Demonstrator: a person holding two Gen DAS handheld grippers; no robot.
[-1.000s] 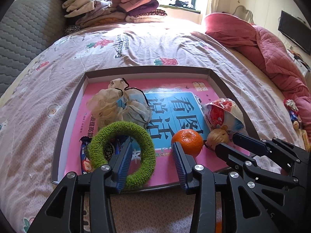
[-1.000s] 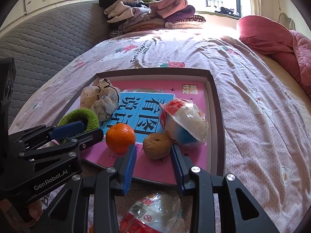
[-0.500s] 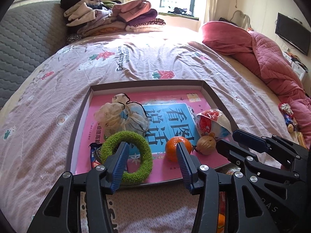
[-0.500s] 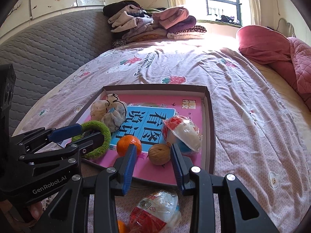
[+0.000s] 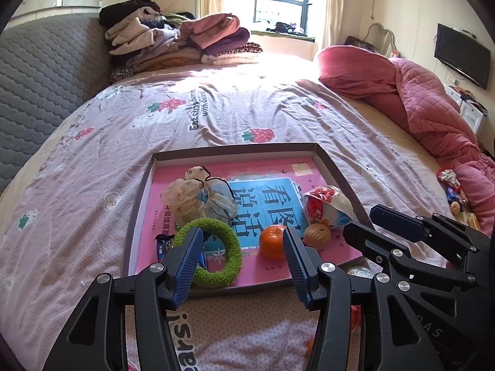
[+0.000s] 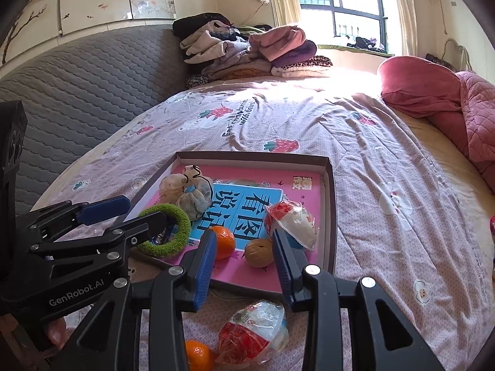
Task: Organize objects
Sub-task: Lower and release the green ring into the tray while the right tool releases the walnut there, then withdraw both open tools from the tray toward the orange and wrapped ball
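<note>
A shallow box tray (image 5: 140, 204) (image 6: 330, 204) with a pink and blue book lining lies on the bed. It holds a green fuzzy ring (image 5: 229, 247) (image 6: 182, 225), an orange (image 5: 272, 242) (image 6: 224, 241), a walnut (image 5: 317, 233) (image 6: 259, 253), a wrapped snack bag (image 5: 328, 208) (image 6: 294, 221), crumpled mesh bags (image 5: 198, 198) (image 6: 188, 193) and a small blue packet (image 5: 161, 245). My left gripper (image 5: 243, 267) (image 6: 130, 213) is open and empty, above the tray's near edge. My right gripper (image 6: 243, 269) (image 5: 368, 225) is open and empty, near the walnut.
On the bed before the tray lie a second orange (image 6: 198, 354) and a second wrapped snack bag (image 6: 252, 334). Folded clothes (image 5: 173, 43) are stacked at the headboard. A pink quilt (image 5: 433, 117) lies on the right. A small toy (image 5: 450, 182) lies by it.
Both grippers have pulled back and up from the tray, so its contents look smaller and farther. Both stay open and empty. Nothing in the tray has moved.
</note>
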